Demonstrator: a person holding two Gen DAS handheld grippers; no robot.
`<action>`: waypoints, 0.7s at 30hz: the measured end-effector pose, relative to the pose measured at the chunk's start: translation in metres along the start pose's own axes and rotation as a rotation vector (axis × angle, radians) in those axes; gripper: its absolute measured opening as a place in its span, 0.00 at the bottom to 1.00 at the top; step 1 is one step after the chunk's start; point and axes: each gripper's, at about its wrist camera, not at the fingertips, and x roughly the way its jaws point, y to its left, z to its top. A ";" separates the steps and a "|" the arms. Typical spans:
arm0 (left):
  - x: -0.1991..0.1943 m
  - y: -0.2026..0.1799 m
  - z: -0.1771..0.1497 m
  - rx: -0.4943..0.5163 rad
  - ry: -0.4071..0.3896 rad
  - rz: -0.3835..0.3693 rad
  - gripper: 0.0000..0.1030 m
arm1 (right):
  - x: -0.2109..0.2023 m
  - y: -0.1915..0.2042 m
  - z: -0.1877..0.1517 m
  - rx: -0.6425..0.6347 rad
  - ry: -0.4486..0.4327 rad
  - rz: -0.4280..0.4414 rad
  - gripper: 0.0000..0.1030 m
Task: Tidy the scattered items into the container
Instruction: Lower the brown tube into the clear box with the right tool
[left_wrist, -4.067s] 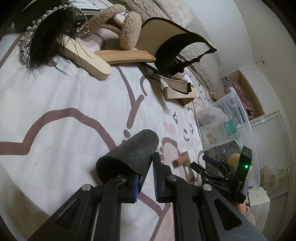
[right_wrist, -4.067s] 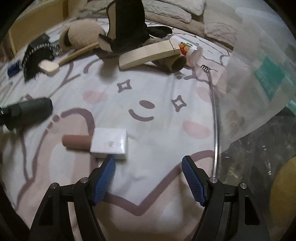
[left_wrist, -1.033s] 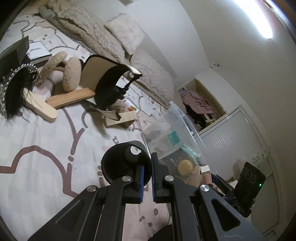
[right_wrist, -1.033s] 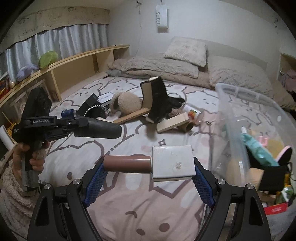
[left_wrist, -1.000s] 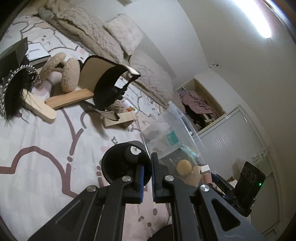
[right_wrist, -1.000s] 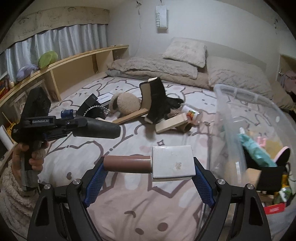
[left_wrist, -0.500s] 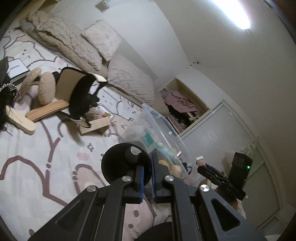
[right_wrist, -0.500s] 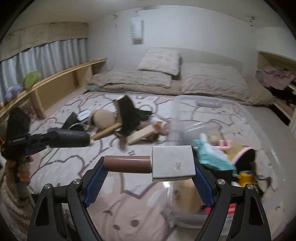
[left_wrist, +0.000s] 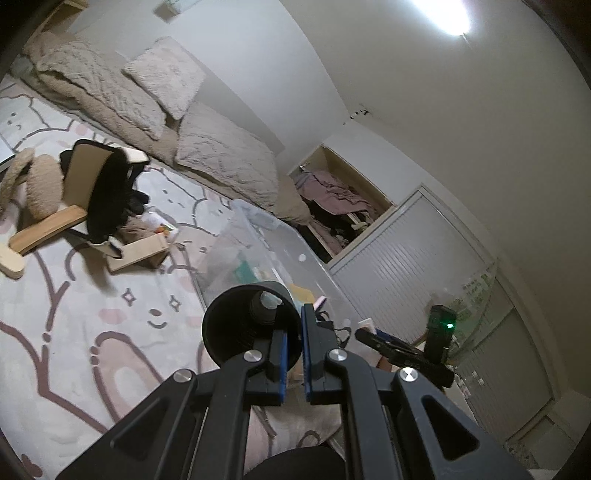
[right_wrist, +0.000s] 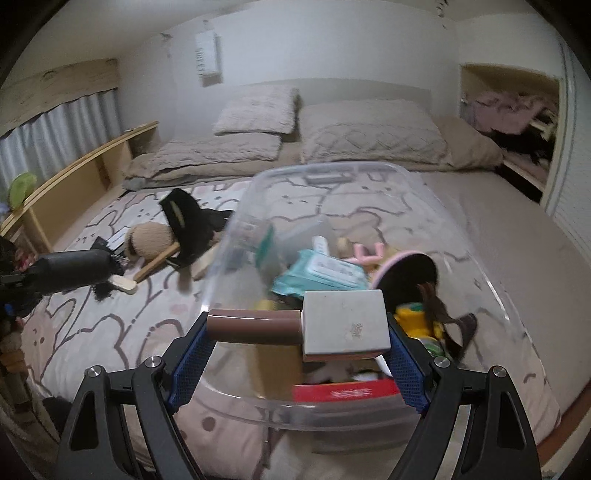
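My right gripper (right_wrist: 297, 352) is shut lengthwise on a white block with a brown cylinder handle (right_wrist: 314, 328) and holds it above the near rim of the clear plastic bin (right_wrist: 255, 400), which holds several items. My left gripper (left_wrist: 293, 356) is shut on the rim of a black hollow tube (left_wrist: 249, 325), lifted above the bed sheet (left_wrist: 74, 332) beside the clear plastic bin (left_wrist: 258, 236). The black hollow tube (right_wrist: 74, 271) also shows at the left of the right wrist view. The right gripper's body (left_wrist: 410, 356) appears low right in the left wrist view.
On the patterned sheet lie wooden blocks (left_wrist: 136, 254), a fluffy tan toy (left_wrist: 40, 188), a black-and-cream curved piece (left_wrist: 99, 192) and a small bottle (left_wrist: 162, 225). Pillows (right_wrist: 369, 133) lie at the head of the bed. A wooden shelf (right_wrist: 74, 173) runs along the left. A closet (right_wrist: 513, 122) opens at the right.
Both grippers have risen and swung toward the bin. The white block now hangs over the bin's near rim rather than over the sheet. The left gripper's tube has lifted higher.
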 end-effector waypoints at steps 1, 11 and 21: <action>0.003 -0.003 0.000 0.001 0.004 -0.007 0.06 | 0.000 -0.005 0.000 0.001 0.003 -0.012 0.84; 0.027 -0.031 0.006 0.035 0.028 -0.037 0.06 | 0.011 -0.041 -0.002 -0.062 0.099 -0.160 0.84; 0.042 -0.045 0.007 0.058 0.052 -0.038 0.06 | 0.035 -0.050 0.002 -0.100 0.230 -0.126 0.84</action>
